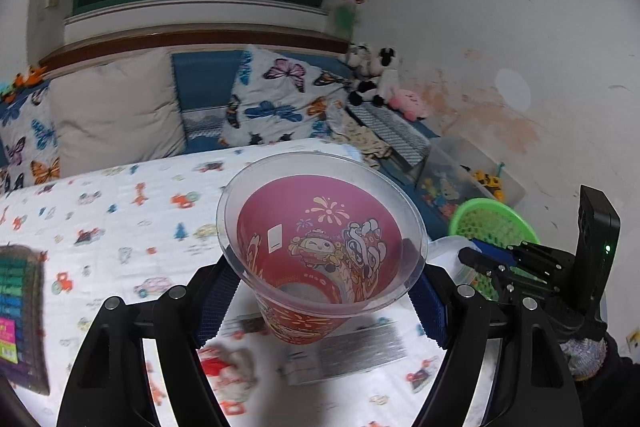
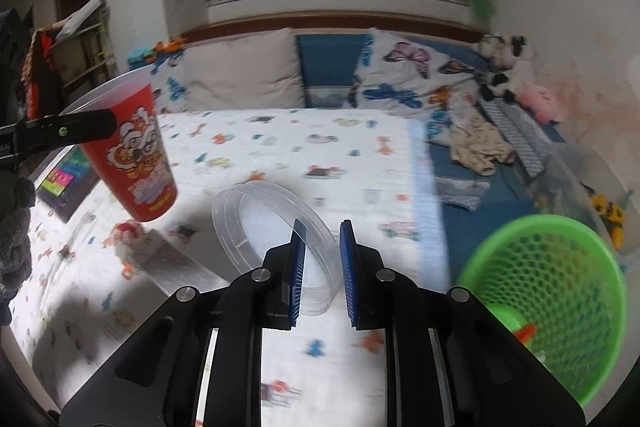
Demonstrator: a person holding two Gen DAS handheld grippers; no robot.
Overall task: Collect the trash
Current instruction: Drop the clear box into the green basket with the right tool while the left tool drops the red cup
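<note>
- Holding the red cup (image 1: 320,259), the left claw (image 1: 320,291) hangs over the bed (image 1: 120,211);
- right claw (image 2: 322,275) pinches the clear lid (image 2: 260,227);
- green basket (image 2: 560,307) waits nearby; paper scraps (image 1: 352,351) remain.

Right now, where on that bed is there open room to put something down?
The printed sheet is bare between the beige pillow and the clear lid, and again nearer the camera. It is crowded on the right: clothes, toy bin, green basket. Left, papers and a dark pad lie.
</note>
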